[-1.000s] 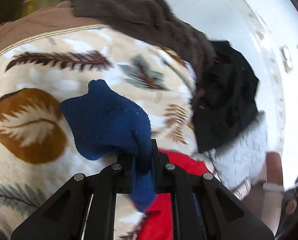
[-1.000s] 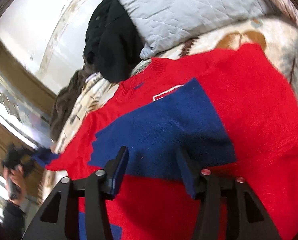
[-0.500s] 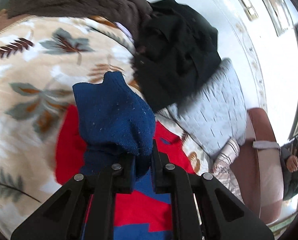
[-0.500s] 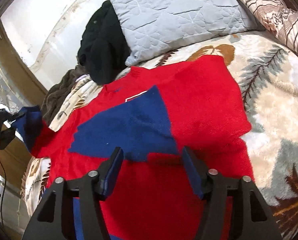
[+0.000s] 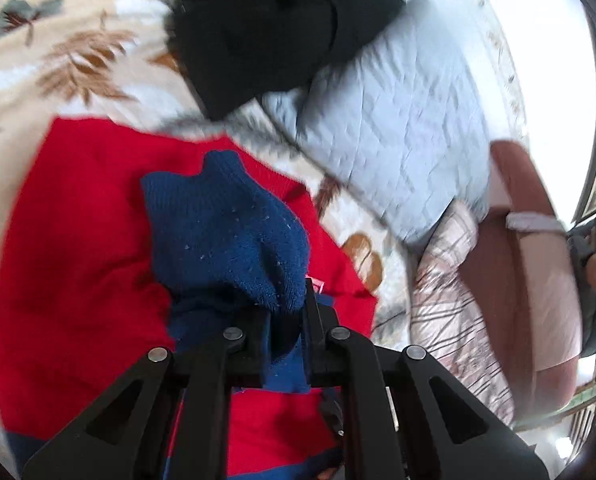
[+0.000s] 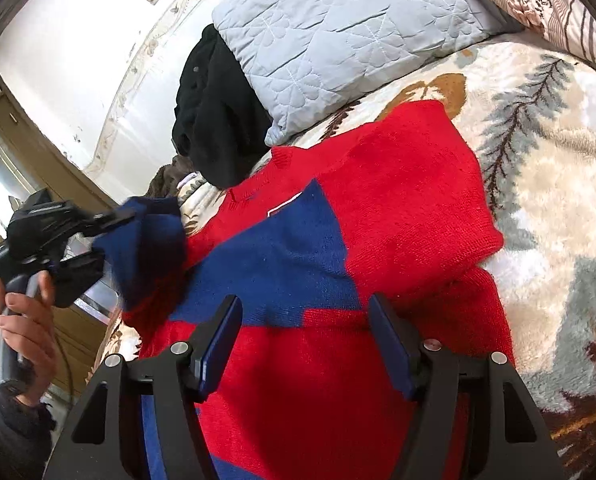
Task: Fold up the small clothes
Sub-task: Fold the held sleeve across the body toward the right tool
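A small red and navy sweater (image 6: 378, 208) lies spread on a leaf-patterned blanket (image 6: 546, 184); its right sleeve is folded across the body. My left gripper (image 5: 285, 312) is shut on the navy cuff of the left sleeve (image 5: 225, 236) and holds it lifted above the red body (image 5: 77, 260). In the right wrist view the left gripper (image 6: 93, 236) shows at the far left with the navy cuff (image 6: 145, 248) hanging from it. My right gripper (image 6: 304, 328) is open and empty, hovering low over the sweater's lower body.
A grey quilted pillow (image 6: 338, 36) and a black garment (image 6: 213, 120) lie at the head of the bed. A striped pillow (image 6: 546, 0) sits far right. A brown chair (image 5: 530, 272) stands beside the bed.
My left gripper has carried the navy cuff inward over the sweater's red body. The right gripper has drawn back slightly and stays open.
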Demonstrator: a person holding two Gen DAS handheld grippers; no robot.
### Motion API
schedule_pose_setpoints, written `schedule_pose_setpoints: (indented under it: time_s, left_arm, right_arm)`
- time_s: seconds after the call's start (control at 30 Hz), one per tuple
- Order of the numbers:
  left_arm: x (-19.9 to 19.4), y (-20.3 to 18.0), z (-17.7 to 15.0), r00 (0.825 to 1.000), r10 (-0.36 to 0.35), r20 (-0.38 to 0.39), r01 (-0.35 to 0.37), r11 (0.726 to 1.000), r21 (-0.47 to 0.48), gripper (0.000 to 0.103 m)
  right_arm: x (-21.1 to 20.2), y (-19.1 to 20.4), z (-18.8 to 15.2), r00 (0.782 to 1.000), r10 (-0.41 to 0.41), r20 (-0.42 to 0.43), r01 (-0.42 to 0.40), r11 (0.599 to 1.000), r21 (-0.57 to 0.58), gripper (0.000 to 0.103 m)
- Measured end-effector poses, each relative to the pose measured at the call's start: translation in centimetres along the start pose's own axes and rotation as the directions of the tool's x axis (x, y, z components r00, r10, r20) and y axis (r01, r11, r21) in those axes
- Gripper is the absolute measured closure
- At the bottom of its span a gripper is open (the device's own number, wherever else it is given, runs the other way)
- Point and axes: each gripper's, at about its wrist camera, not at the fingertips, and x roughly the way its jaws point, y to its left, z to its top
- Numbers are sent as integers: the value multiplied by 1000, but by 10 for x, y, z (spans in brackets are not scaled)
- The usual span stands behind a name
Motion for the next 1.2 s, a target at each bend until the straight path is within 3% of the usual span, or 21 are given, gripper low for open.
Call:
schedule_pose_setpoints:
  time_s: [0.13, 0.3, 0.4, 0.5, 0.57, 0.63, 0.7, 0.83, 0.97, 1.03, 1.2]
  left_arm:
    - [39, -3, -14, 996, 68, -49, -67, 997, 27, 93]
    - [66, 0, -30, 985, 135, -110, -131, 990, 43, 72]
    - [55, -3, -36, 987, 111, -120, -104, 993, 62, 69]
    - [17, 5, -41, 996, 28, -85, -23, 998, 54, 57]
    - [-16, 24, -46, 999, -34, -14, 34, 999, 20, 36]
    - [-41, 53, -50, 997, -57, 48, 59, 998, -36, 24]
    - [-49, 82, -50, 995, -88, 50, 93, 990, -102, 24]
    - [-42, 121, -47, 986, -162, 43, 168, 964, -205, 24]
    - [-33, 140, -39, 969, -244, 27, 241, 922, -304, 24]
    - [-34, 142, -33, 972, -234, 35, 233, 920, -316, 24]
    - [-32, 143, -26, 971, -236, 36, 234, 917, -323, 24]
  right_arm:
    - [-1, -2, 0, 1000, 14, 3, -14, 1000, 8, 36]
    - [-1, -3, -1, 1000, 21, 4, -21, 1000, 12, 35]
    - [-1, -3, -1, 1000, 21, 4, -21, 1000, 13, 35]
    - [-1, -2, 0, 1000, 17, 2, -17, 1000, 10, 35]
    - [0, -1, 0, 1000, 14, 0, -14, 1000, 7, 34]
    - [1, 0, 0, 1000, 13, -5, -13, 1000, 4, 33]
    - [3, 2, 2, 1000, 2, -17, -2, 1000, -5, 30]
    - [7, 28, 15, 994, -99, -35, 97, 995, -36, 29]
    - [28, 79, 36, 994, -102, -34, 95, 984, -151, 29]
    - [48, 98, 46, 993, -101, -57, 87, 976, -202, 29]
    - [98, 95, 62, 987, -42, -157, 31, 997, -70, 29]
